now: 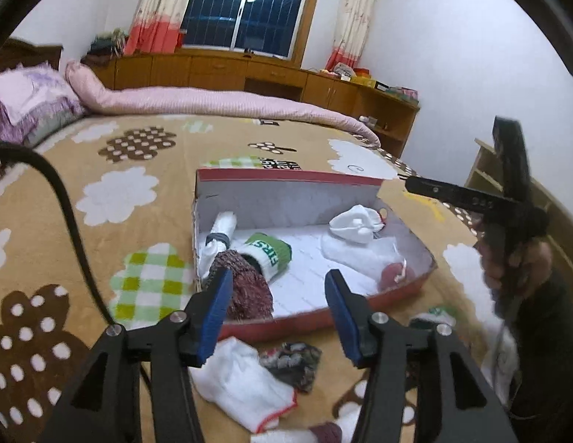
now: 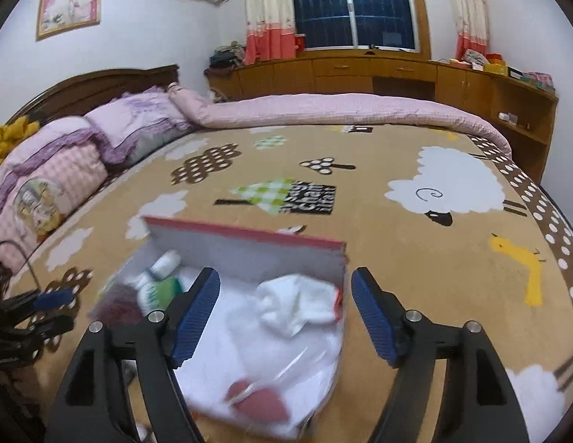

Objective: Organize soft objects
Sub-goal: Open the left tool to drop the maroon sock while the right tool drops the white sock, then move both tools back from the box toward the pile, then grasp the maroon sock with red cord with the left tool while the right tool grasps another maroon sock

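Honestly, roughly half looked done: the rolled white sock (image 1: 222,229), green-cuffed sock (image 1: 273,256), maroon knit piece (image 1: 245,288) and balled white pair (image 1: 354,223) were already laid in the shoebox (image 1: 286,181) on the bed blanket (image 1: 101,170). A loose white sock (image 1: 245,380) and dark patterned sock (image 1: 292,363) were left outside its near wall. Left gripper (image 1: 277,313) and right gripper (image 2: 284,313) were held apart, nothing gripped. Nothing much was seen blocking the way.

A right hand-held gripper (image 2: 284,313) is seen with blue pads apart and nothing gripped, above a red-edged box (image 2: 245,238) on a patterned bed (image 2: 452,258). Blurred white socks (image 2: 297,304), possibly bundled, lie inside.
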`<state>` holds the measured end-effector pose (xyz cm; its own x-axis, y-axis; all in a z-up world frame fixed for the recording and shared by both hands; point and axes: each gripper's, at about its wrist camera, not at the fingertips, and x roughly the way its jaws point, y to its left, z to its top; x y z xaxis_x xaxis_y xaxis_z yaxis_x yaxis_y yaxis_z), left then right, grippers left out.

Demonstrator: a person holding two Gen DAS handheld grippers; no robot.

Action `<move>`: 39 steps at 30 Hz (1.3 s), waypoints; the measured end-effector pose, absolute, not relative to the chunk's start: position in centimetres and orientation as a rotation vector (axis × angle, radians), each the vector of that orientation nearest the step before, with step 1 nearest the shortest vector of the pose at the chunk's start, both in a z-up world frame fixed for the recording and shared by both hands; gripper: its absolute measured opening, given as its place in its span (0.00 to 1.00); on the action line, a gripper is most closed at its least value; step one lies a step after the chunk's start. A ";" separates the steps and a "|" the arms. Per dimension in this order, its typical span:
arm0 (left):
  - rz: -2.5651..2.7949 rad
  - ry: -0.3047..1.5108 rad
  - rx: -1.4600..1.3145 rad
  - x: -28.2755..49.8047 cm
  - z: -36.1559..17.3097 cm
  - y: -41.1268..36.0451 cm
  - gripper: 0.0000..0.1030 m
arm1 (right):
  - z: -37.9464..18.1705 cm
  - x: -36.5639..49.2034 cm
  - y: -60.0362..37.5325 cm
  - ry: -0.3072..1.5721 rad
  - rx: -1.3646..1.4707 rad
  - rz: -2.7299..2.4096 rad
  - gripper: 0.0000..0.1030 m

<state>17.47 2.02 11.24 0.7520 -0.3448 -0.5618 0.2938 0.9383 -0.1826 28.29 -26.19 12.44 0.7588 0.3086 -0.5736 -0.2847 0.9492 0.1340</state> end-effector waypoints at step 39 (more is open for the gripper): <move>-0.532 0.687 0.092 10.5 6.4 -8.6 0.29 | 2.5 11.1 -28.8 0.856 0.157 0.076 0.79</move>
